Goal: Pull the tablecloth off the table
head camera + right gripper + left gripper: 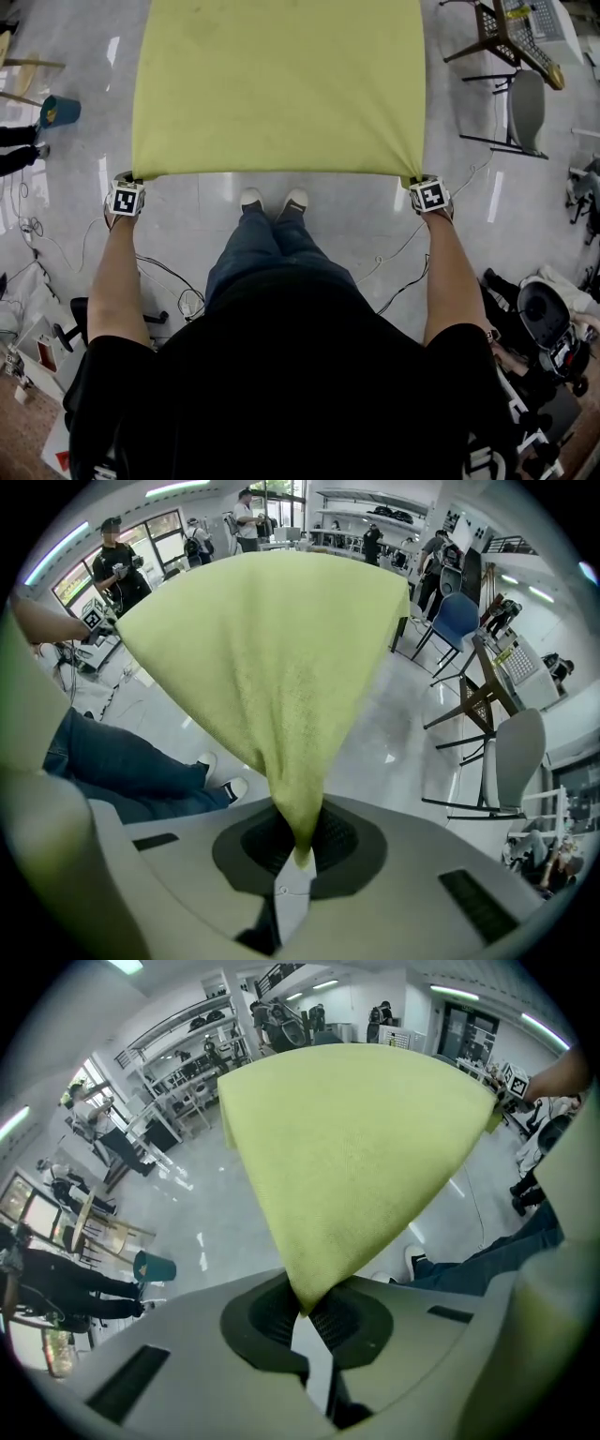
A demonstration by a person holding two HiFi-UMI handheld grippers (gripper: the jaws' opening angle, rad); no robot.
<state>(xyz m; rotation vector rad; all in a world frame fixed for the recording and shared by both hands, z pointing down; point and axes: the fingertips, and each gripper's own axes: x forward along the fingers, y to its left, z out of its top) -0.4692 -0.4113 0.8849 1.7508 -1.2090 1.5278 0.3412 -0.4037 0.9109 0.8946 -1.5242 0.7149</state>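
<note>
A yellow-green tablecloth (281, 84) lies spread over the table in front of me, its near edge hanging toward my feet. My left gripper (127, 183) is shut on the cloth's near left corner (305, 1283), which runs down between the dark pads. My right gripper (427, 183) is shut on the near right corner (298, 832), bunched into a fold between its pads. The cloth (356, 1138) stretches away from each gripper in a taut fan. The table under it is hidden.
Cables (159, 277) trail on the glossy floor by my shoes (272, 200). A grey chair (525, 112) and a wooden frame (506, 33) stand at the right, a teal bin (58, 111) at the left. Equipment (548, 323) crowds the lower right. People stand in the background (117, 560).
</note>
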